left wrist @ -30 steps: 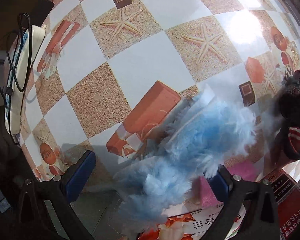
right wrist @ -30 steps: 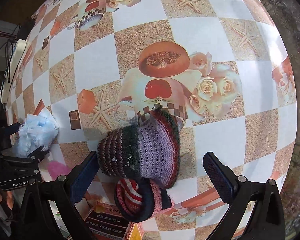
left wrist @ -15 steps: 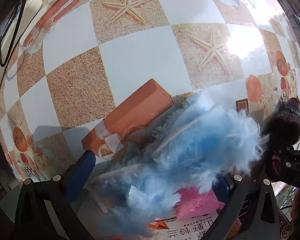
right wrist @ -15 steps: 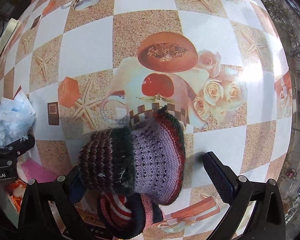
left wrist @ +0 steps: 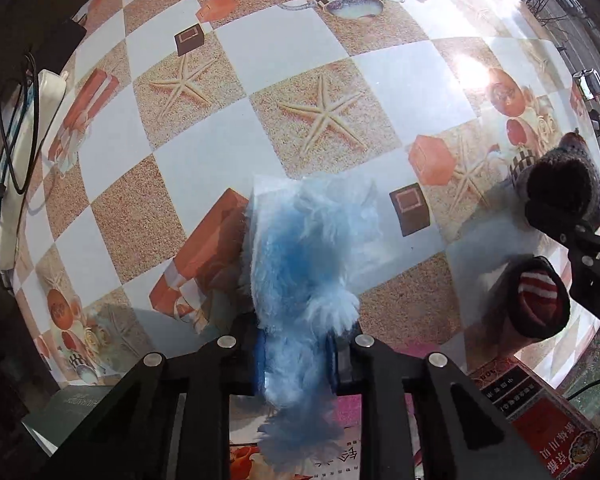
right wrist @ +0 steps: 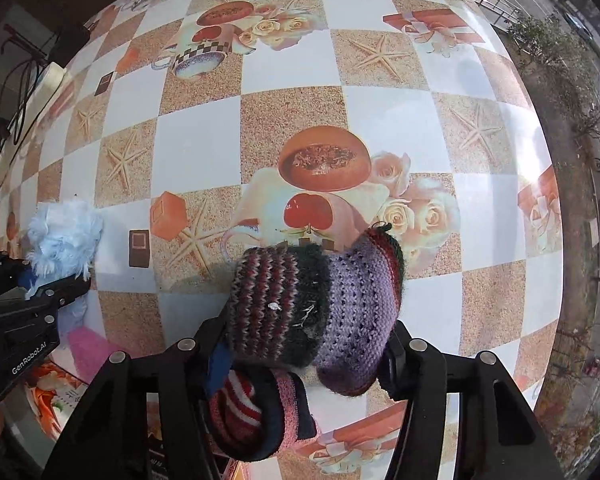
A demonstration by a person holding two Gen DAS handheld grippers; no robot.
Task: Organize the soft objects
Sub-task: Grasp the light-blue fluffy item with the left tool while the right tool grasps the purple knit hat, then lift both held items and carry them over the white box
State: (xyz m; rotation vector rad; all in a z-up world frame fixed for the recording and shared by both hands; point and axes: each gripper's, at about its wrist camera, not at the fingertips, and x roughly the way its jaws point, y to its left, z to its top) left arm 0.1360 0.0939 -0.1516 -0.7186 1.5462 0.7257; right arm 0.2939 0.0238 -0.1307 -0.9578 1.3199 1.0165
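While both claws hang over the checkered tablecloth (left wrist: 188, 184), I've got the left gripper (left wrist: 296, 356) clenched tight on the blue fluffy item (left wrist: 304, 264), its blue pads squeezed in against the fur on either side, and the fluff stands up out of the jaws and trails down below them toward the near edge of the tabletop. In the right wrist view that same blue fluffy item (right wrist: 66, 240) shows at the left edge, held in the left gripper's black frame. My right gripper (right wrist: 304, 356) is clamped on the knitted purple-and-striped sock (right wrist: 316, 304), jaws drawn in against its sides, the knit bunched into a thick lump above the starfish squares. Just under it, at the near edge, sits a second knitted piece with red and white stripes (right wrist: 240, 412), pressed against the sock from below; I cannot tell whether the claw holds it too. From the left wrist view the sock (left wrist: 560, 184) appears dark at the far right, with the striped piece (left wrist: 538, 296) beneath it. A pink fuzzy patch (right wrist: 86, 346) lies on the cloth at the near left corner, beside a printed red box (left wrist: 540, 412). A white power strip (left wrist: 16, 152) with a black cable rests along the left edge.
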